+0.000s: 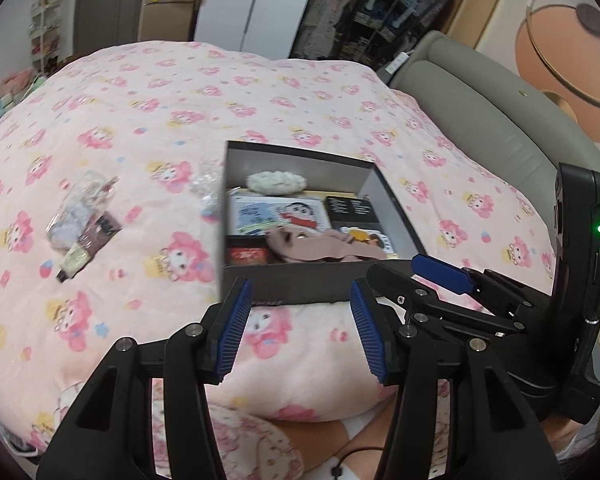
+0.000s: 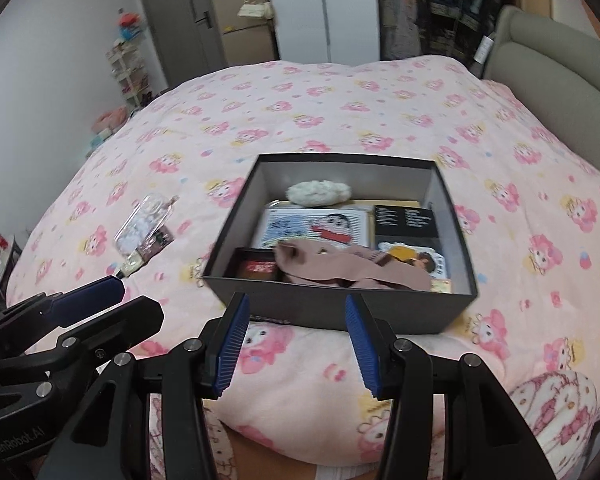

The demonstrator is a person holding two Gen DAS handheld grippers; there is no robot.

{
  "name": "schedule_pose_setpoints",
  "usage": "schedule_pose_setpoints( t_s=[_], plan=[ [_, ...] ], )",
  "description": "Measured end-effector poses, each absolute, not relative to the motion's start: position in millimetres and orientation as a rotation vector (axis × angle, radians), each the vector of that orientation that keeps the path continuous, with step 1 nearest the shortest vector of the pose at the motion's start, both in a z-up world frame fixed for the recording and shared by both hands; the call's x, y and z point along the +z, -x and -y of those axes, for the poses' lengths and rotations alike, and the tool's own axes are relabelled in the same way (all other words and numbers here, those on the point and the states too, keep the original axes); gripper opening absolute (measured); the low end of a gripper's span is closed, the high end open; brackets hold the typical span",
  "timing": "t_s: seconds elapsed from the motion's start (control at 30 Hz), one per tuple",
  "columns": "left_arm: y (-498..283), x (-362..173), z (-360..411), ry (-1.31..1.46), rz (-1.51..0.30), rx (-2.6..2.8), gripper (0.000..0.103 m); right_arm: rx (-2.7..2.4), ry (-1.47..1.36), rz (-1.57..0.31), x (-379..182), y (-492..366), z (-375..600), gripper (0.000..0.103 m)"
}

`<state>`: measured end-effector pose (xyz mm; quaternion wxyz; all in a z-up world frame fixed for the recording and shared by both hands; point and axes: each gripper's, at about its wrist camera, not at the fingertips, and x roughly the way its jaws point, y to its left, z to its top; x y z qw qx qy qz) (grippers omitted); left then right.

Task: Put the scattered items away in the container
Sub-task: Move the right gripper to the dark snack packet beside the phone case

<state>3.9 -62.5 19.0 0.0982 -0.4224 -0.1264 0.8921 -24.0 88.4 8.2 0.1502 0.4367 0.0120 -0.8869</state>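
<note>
On the far left of the bed (image 2: pixel 340 112), which has a pink blanket with a cartoon pattern, we see a clear bag (image 2: pixel 146 222) with small white pieces inside, and a small dark packet (image 2: pixel 160 240) lies touching it; both are on the blanket, well apart from the box. In the left wrist view another small clear packet (image 1: pixel 208 184) lies just beside the left wall of the box, but it is blurred. Our left gripper (image 1: pixel 300 330) hangs over the blanket just before the box, its jaws apart and nothing between the blue pads. To the right of the bag stands the dark box (image 2: pixel 340 316), open on top. Inside it, from left to right, we see a red and black packet (image 2: pixel 256 266) in the near left corner, a card with a cartoon boy (image 2: pixel 320 222), a white fluffy thing (image 2: pixel 318 192) at the far wall, a brown sock (image 2: pixel 352 270) lying across the near part, and a black booklet (image 2: pixel 406 220) at the right wall. Our right gripper (image 2: pixel 296 342) is also before the near wall of the box, open and empty. At the far right is the grey headboard (image 2: pixel 560 80).
</note>
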Motion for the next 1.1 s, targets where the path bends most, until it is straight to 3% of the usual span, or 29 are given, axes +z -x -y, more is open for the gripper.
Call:
schedule_pose_setpoints(
  t_s=[0.47, 0.93, 1.1],
  plan=[
    [-7.3, -17.7, 168.5, 1.323, 0.592, 2.764, 0.052, -2.345, -1.306, -0.131, -24.0, 48.5, 21.8, 0.045],
    [40.0, -101.2, 291.1, 1.421, 1.029, 2.814, 0.060, -2.133, -1.439, -0.149, -99.3, 134.9, 140.0, 0.046],
    [51.1, -146.7, 335.0, 1.564, 1.294, 2.751, 0.060, -2.121, -1.466, -0.182, -125.2, 175.1, 171.0, 0.046]
  ],
)
